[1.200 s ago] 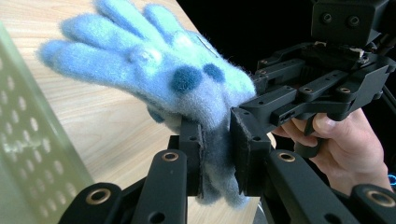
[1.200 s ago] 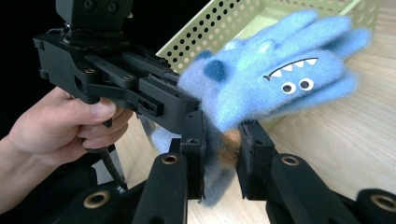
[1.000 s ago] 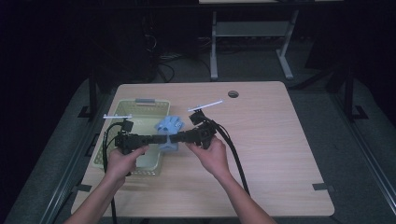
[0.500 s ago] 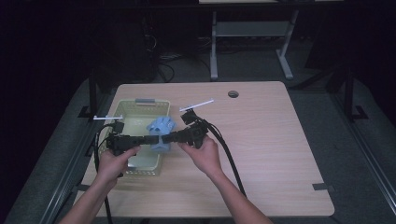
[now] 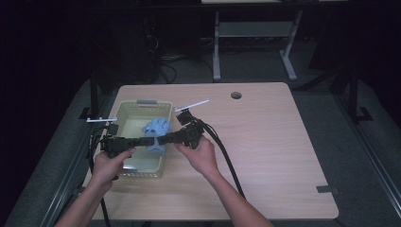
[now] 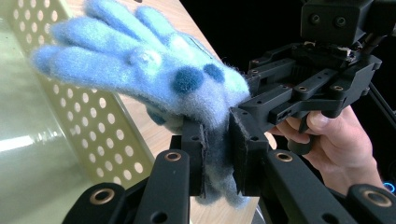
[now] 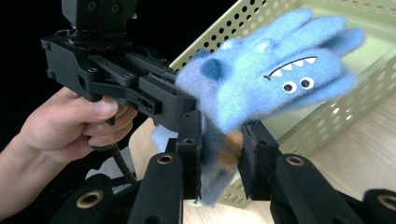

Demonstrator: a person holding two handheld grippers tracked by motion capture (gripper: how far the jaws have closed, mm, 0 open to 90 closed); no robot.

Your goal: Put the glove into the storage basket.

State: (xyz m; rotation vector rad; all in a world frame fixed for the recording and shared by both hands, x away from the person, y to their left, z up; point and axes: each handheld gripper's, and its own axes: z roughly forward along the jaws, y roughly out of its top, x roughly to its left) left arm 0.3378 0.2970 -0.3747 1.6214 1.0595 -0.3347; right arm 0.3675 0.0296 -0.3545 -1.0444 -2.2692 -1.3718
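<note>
Both grippers' fingers clamped on fluffy blue monster-face glove (image 5: pixel 156 133), held over perforated pale-green basket's (image 5: pixel 124 112) 3 o'clock rim; next, probably release inside.

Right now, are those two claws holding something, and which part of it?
Yes, both hold one fuzzy blue glove: the left claw pinches its cuff end, and the right claw clamps the same end from the opposite side.

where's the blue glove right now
In the high view the blue glove hangs over the right rim of the green basket, at the table's left, pinched between the left gripper and right gripper.
</note>
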